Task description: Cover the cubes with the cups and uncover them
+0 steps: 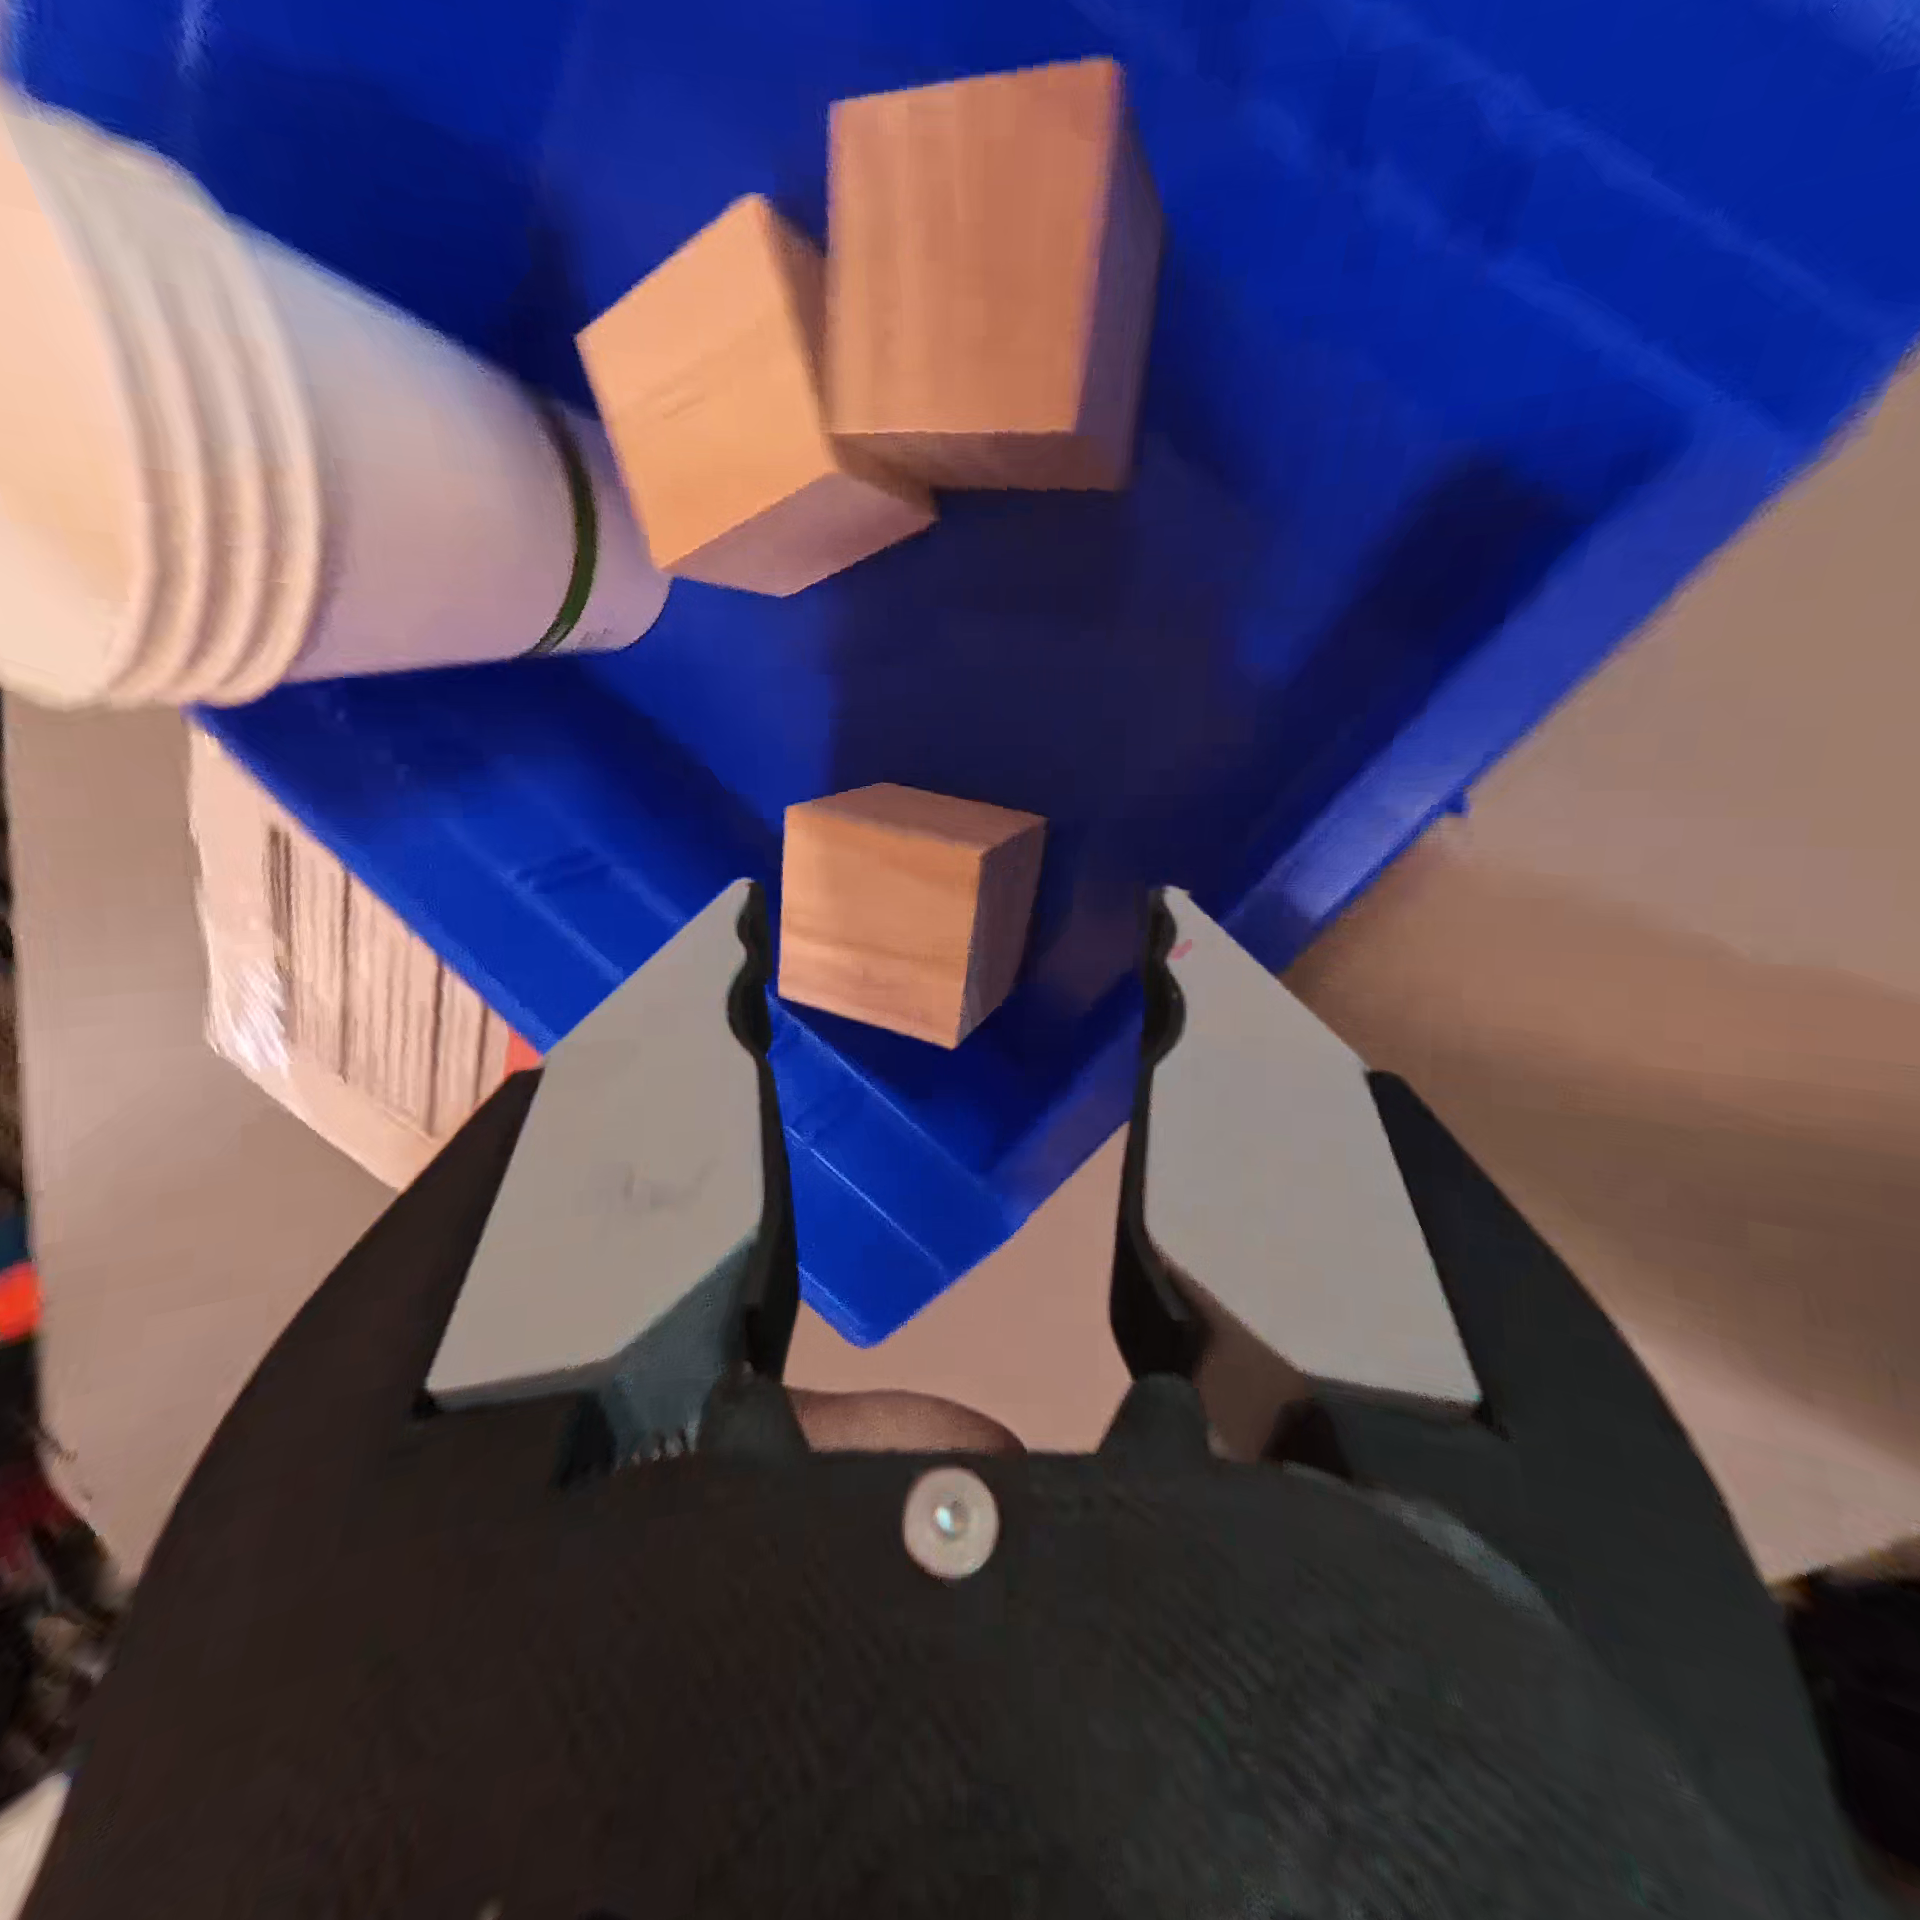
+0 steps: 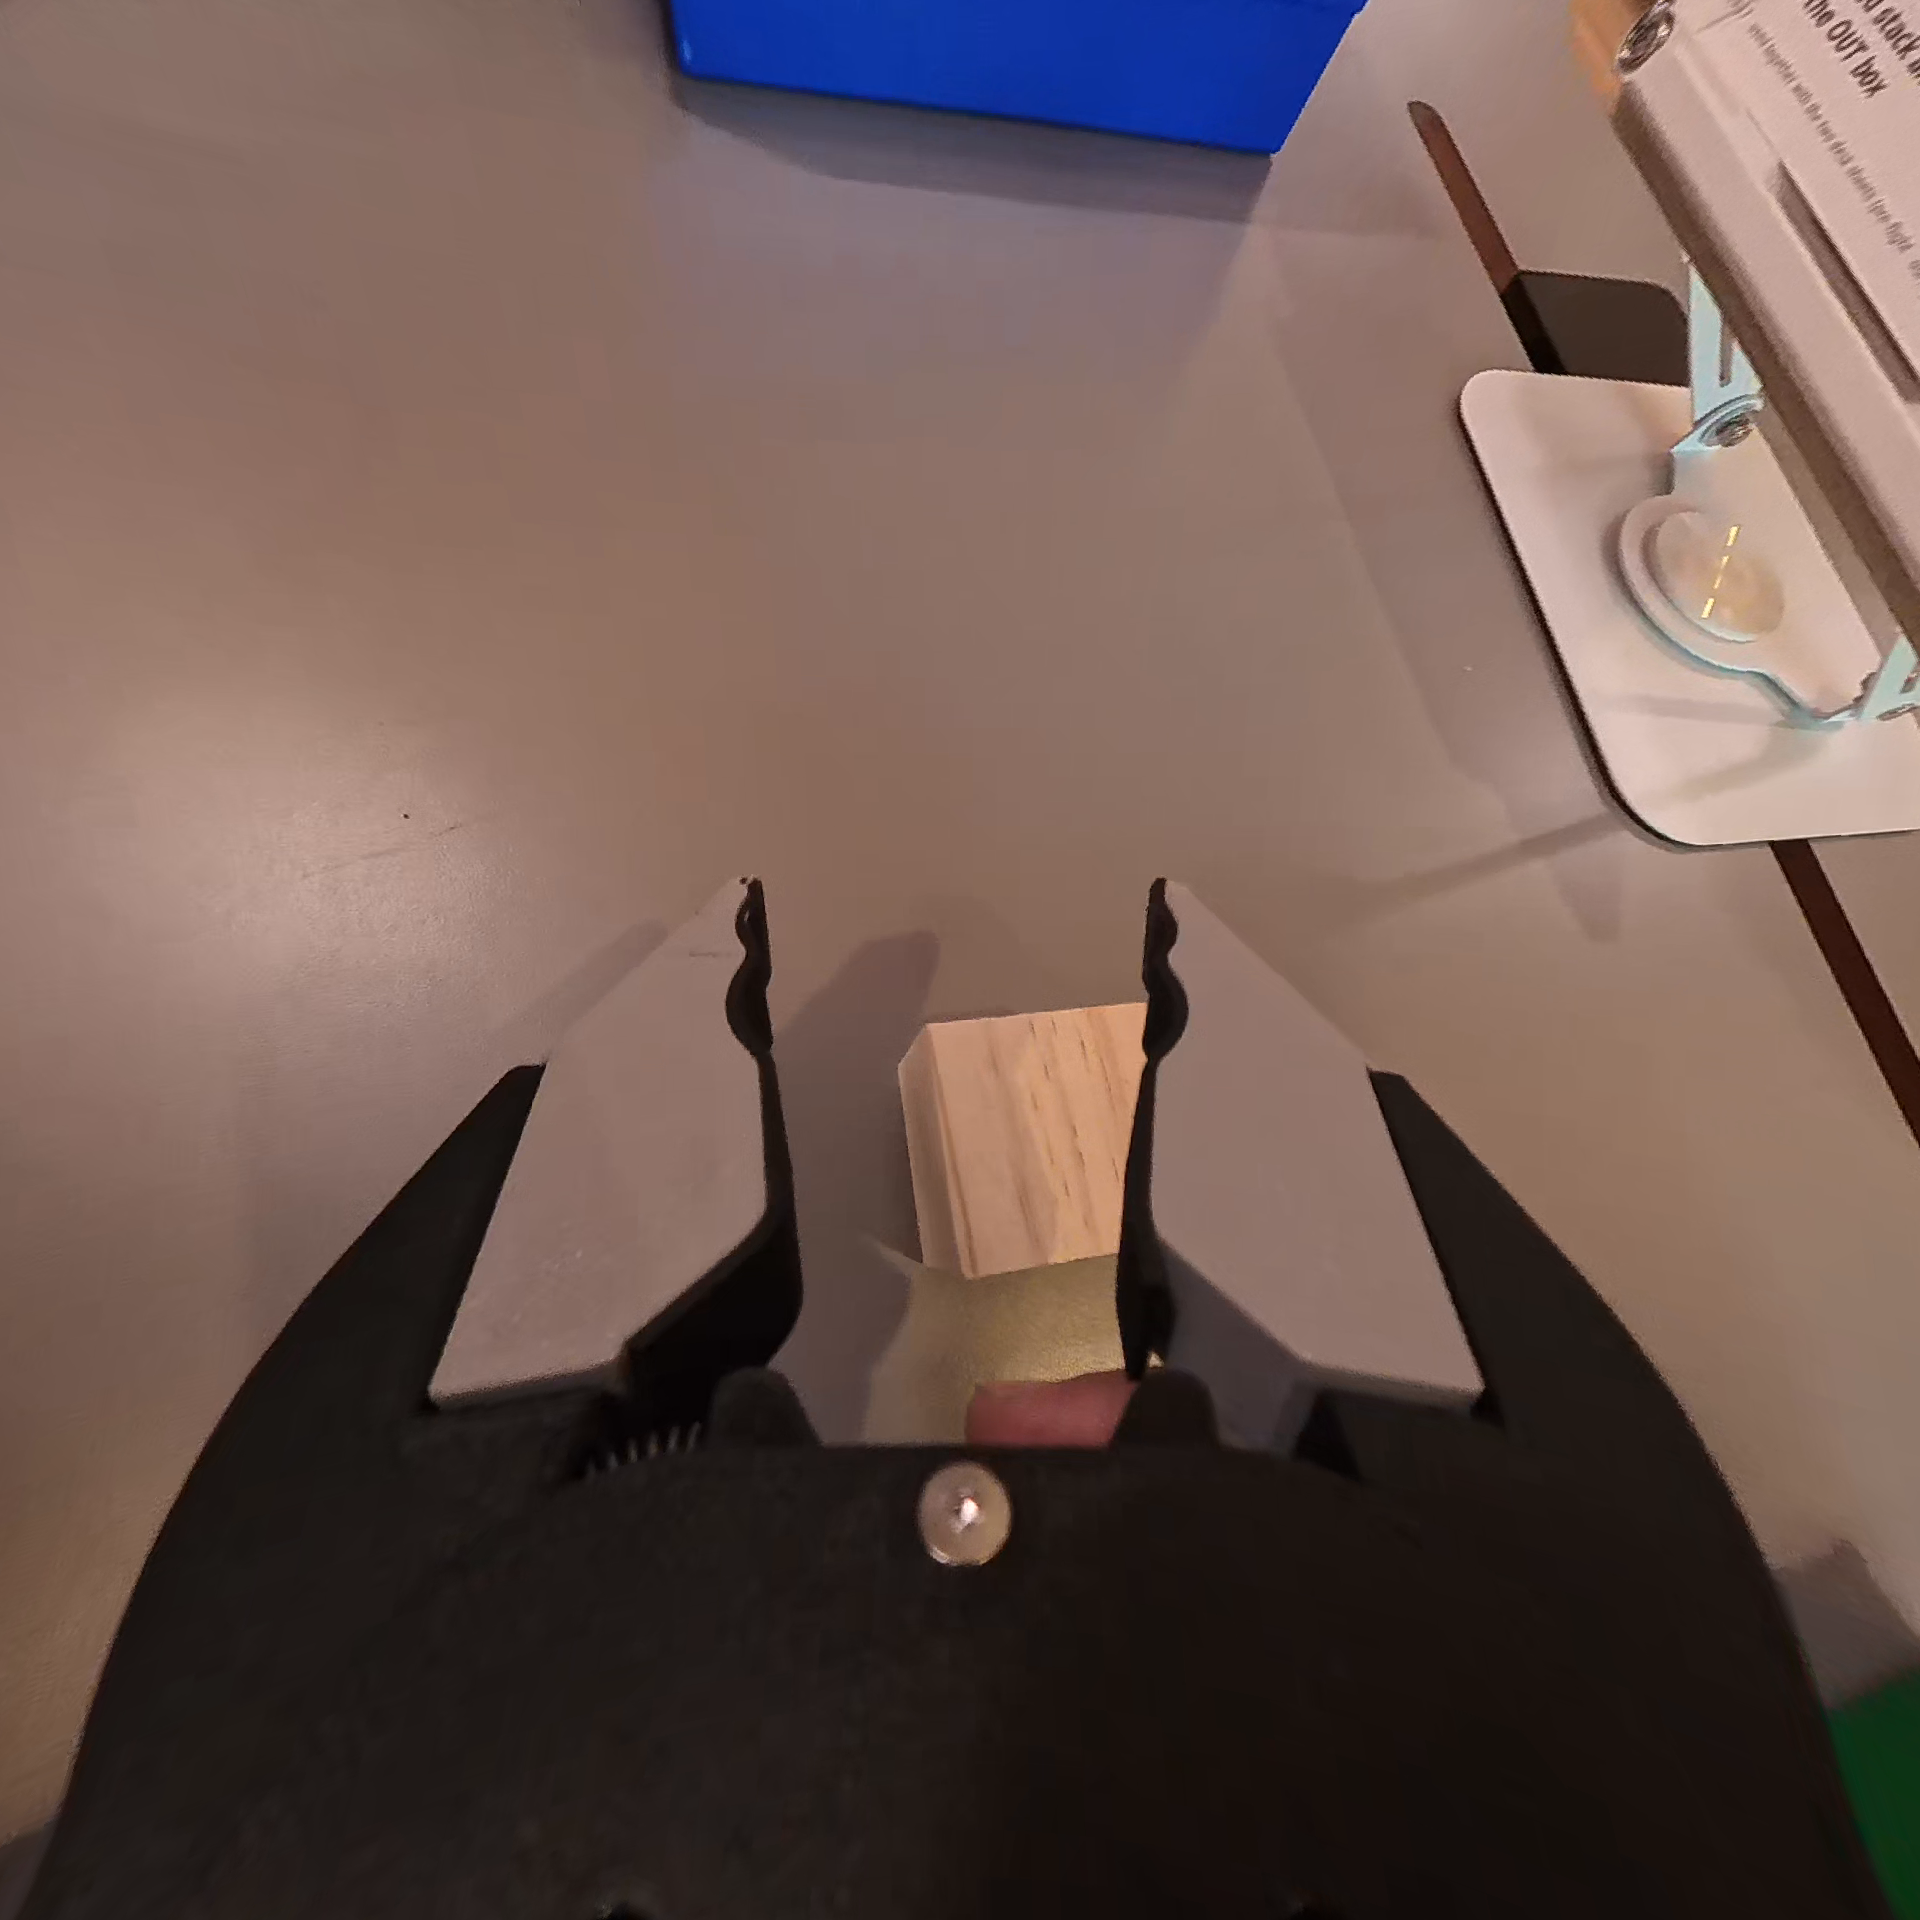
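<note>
Table (image 2: 727,468): grey, mostly bare; you have one pale cube (image 2: 1023,1132) standing on it, near you.
Blue bin (image 1: 1403,312): holds three wooden cubes (image 1: 904,909), one near, two touching at the far side.
Cup stack (image 1: 260,457): white, lying at the bin's left, none over a cube.
Left gripper (image 1: 956,914): jaws wide apart above the near cube, gripping nothing.
Right gripper (image 2: 956,914): jaws wide apart, straddling the table cube without clamping it.
Progress: early, by my judgement; every covering and uncovering is left for you.

We see a plain grey tabletop (image 2: 831,520) under warm light, with a white stand base (image 2: 1621,623) at its right edge
</note>
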{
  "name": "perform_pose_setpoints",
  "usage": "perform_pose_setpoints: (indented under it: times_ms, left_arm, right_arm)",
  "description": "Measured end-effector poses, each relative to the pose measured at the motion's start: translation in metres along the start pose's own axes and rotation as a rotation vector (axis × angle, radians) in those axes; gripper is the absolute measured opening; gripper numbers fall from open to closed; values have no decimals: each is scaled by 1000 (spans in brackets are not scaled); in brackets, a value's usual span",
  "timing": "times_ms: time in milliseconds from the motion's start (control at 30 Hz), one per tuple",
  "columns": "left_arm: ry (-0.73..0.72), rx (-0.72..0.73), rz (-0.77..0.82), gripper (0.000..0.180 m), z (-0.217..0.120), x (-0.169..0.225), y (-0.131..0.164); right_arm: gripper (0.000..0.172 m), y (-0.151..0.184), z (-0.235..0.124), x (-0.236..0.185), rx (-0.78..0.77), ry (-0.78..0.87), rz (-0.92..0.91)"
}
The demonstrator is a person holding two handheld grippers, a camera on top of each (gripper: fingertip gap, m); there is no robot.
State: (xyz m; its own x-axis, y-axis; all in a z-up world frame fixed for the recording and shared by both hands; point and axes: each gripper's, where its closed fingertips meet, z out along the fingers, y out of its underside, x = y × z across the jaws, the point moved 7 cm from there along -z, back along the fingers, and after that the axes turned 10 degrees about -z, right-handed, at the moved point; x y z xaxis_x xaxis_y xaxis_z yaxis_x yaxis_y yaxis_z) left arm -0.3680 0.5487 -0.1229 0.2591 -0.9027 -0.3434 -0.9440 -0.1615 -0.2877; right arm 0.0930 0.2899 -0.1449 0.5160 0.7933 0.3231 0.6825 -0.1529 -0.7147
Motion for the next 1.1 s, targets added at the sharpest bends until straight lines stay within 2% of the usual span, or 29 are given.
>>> perform_pose_setpoints:
  times_ms: [100,200,433,467,533,633,733,833,967,1100]
  left_arm:
    - [47,-28,124,57,10,-3,2]
    - [42,-134,120,66,24,-16,5]
    - [112,-267,101,65,59,-22,9]
    - [98,-266,117,60,61,-23,8]
    - [103,-225,130,60,58,-21,2]
    - [43,-127,196,60,37,-21,-7]
    - [-32,24,261,60,-1,-14,-25]
    - [-96,263,358,59,-42,17,-59]
    - [-91,741,453,60,-85,93,-114]
    - [-95,1146,473,59,-98,168,-153]
  right_arm:
    - [71,1,4,-2,-15,-14,-2]
    - [71,1,5,-3,-23,-23,-4]
    - [71,-1,8,-5,-11,-51,-2]
    - [71,-1,7,-5,-8,-53,-1]
    - [71,-2,7,-6,0,-58,-1]
    - [69,-8,4,-9,43,-82,3]
    - [67,-19,4,-14,109,-129,16]
    - [67,-34,8,-20,173,-169,27]
    - [73,-68,18,-32,313,-244,74]
    - [75,-102,29,-40,475,-317,193]
